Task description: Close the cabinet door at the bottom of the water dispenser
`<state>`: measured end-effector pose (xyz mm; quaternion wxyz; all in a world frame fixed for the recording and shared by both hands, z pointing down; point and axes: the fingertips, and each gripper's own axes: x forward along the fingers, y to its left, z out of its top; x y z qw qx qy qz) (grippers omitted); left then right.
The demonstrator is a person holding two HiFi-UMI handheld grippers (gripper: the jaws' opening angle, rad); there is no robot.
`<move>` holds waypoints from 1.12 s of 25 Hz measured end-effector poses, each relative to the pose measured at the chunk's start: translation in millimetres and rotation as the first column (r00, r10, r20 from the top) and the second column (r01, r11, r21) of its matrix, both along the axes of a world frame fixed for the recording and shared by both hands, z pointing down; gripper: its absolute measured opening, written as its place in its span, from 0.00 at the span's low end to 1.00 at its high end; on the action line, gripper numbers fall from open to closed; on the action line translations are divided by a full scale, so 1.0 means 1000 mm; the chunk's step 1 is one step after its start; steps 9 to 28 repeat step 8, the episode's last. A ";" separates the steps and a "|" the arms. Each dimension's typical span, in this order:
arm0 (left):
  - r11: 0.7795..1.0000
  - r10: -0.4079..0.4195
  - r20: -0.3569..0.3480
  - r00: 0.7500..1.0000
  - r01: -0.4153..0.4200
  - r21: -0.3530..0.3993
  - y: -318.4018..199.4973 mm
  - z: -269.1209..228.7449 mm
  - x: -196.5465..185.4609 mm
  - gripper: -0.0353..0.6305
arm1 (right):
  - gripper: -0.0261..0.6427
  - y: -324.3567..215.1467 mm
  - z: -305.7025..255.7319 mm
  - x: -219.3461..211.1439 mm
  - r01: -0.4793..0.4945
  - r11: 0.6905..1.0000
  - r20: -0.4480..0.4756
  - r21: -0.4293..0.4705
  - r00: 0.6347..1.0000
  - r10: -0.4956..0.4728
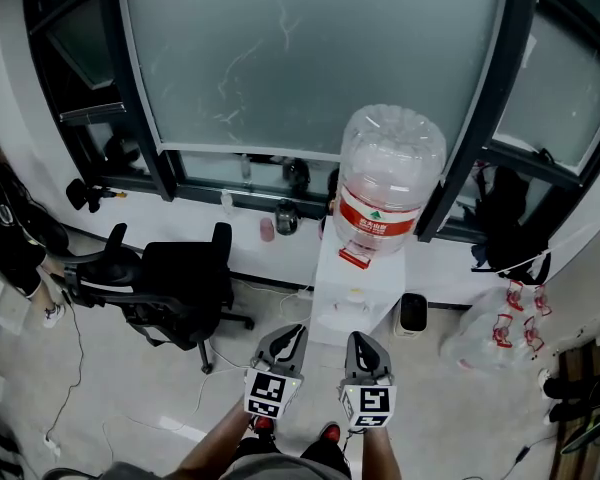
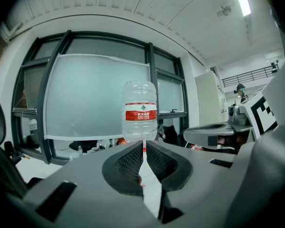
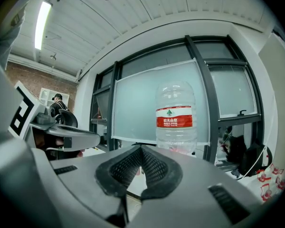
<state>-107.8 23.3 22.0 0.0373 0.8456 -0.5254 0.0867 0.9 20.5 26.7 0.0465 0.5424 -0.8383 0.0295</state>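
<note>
Head view: I see the white water dispenser (image 1: 352,290) standing against the window wall, straight ahead of both grippers. A big clear bottle (image 1: 390,183) with a red label sits upside down on top of it; I cannot tell how much water is in it. The cabinet door at the bottom is on the dispenser's lower front, just beyond the gripper tips, and from this steep angle I cannot tell whether it is open or closed. The left gripper (image 1: 298,331) and right gripper (image 1: 359,338) are side by side, close to the dispenser and not touching it. A black office chair (image 1: 175,283) stands to the left, and a plastic bag (image 1: 495,330) with red print lies to the right.

Left gripper view: the jaws are almost pressed together, with only a thin slit between them and nothing in it. The bottle (image 2: 140,110) rises right above the tips.

Right gripper view: the jaw tips meet and pinch nothing. The bottle (image 3: 175,118) stands just above them.
</note>
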 end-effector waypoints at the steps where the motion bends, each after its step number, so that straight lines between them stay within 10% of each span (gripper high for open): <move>1: 1.000 0.001 0.001 1.000 -0.001 0.002 0.000 0.001 0.000 0.11 | 0.06 0.001 0.000 0.001 -0.001 1.000 0.002 -0.001 1.000 0.001; 28: 1.000 0.003 0.000 1.000 -0.003 -0.007 0.003 0.003 0.001 0.11 | 0.06 0.005 0.001 0.005 -0.013 1.000 0.003 -0.007 1.000 0.013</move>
